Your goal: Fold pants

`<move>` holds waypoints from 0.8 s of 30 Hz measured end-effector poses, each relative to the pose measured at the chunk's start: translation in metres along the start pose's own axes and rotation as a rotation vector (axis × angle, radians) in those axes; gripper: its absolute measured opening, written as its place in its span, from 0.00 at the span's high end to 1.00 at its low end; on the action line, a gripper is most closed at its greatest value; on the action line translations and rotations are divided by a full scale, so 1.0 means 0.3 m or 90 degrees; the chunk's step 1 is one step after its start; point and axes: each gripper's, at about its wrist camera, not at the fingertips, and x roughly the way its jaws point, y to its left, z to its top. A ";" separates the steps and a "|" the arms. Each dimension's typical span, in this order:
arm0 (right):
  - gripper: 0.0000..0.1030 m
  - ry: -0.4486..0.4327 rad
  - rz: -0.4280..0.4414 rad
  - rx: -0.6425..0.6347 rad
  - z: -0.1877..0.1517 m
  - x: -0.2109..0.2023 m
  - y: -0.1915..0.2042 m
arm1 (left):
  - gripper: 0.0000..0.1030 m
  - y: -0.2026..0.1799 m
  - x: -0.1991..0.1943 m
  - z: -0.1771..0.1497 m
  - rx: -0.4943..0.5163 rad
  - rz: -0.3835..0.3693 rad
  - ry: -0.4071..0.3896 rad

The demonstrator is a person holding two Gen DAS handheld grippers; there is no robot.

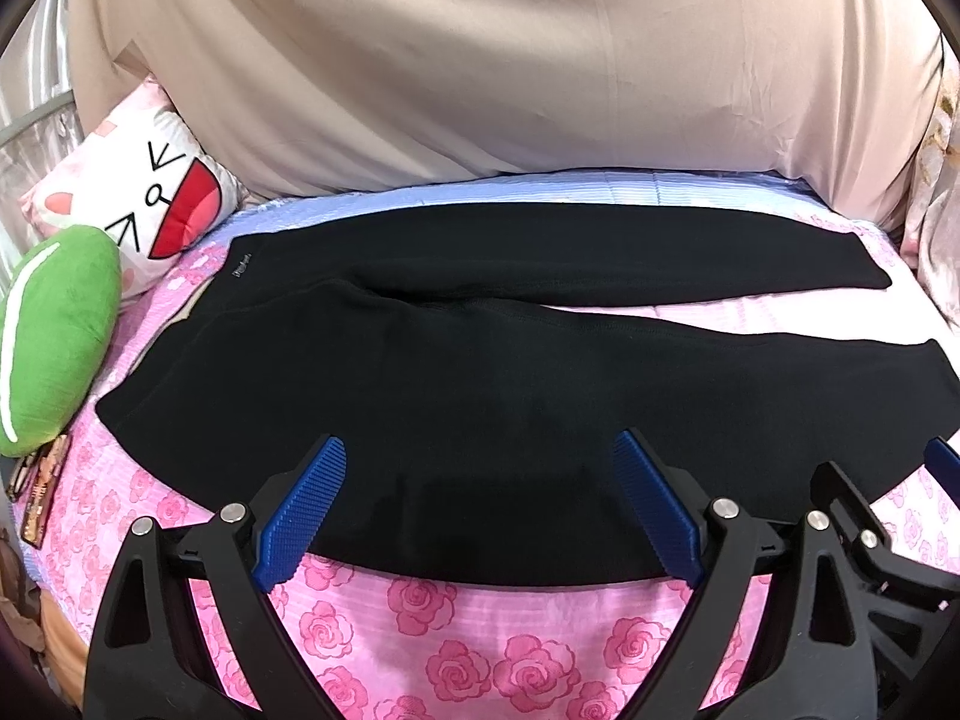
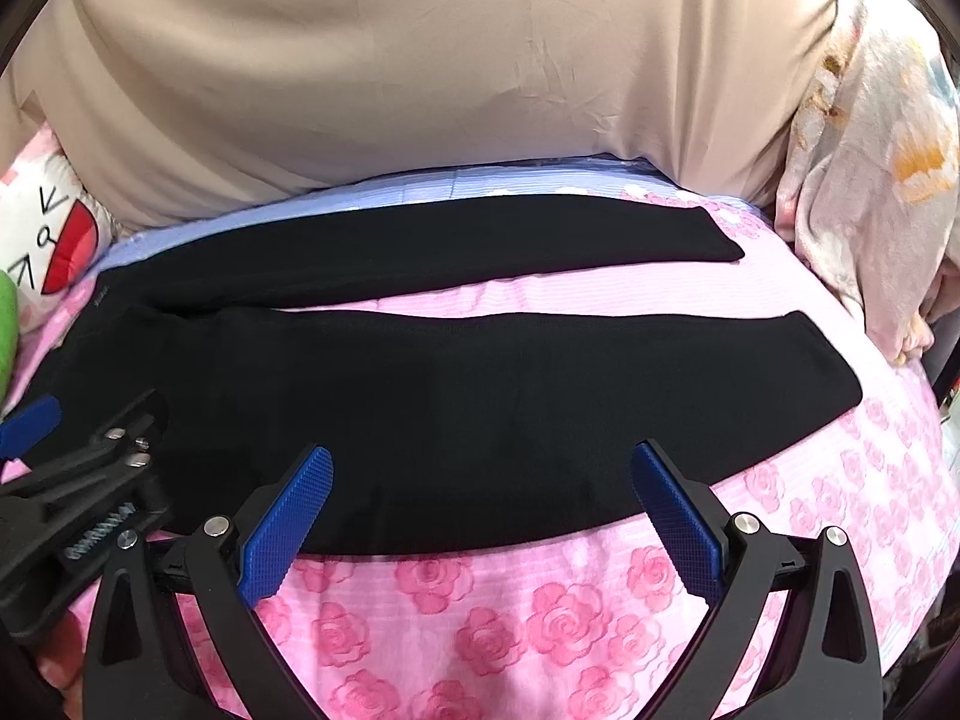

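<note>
At the left edge of the bed (image 1: 420, 630), a green cushion (image 1: 54, 342) and a cartoon-face pillow (image 1: 162, 204) are lying beside the waistband end of the black pants (image 1: 480, 396). The pants are lying flat across the rose-print cover, their two legs running toward the right edge with a strip of cover showing between them. A small label near the waistband is too blurred to read. The left gripper (image 1: 480, 450) is hovering over the near leg's edge with jaws spread wide, holding nothing; just to its right, the right gripper (image 2: 480, 456) is doing likewise. No fold looks begun. The next move is probably pinching the near leg's edge at both points and carrying it over the far leg.
</note>
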 end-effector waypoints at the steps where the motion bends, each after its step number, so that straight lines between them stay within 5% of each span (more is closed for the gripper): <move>1: 0.05 0.003 -0.007 -0.005 0.003 0.012 -0.008 | 0.12 0.009 0.004 0.005 -0.003 -0.001 0.001; 11: 0.05 0.012 -0.023 -0.011 0.113 0.196 -0.320 | 0.09 0.153 0.103 0.064 -0.027 0.047 0.003; 16: 0.05 0.029 -0.010 0.063 0.221 0.291 -0.464 | 0.09 0.187 0.176 0.095 -0.050 0.060 0.016; 24: 0.05 -0.129 -0.008 0.047 0.308 0.235 -0.429 | 0.09 0.155 0.276 0.149 -0.029 0.065 0.026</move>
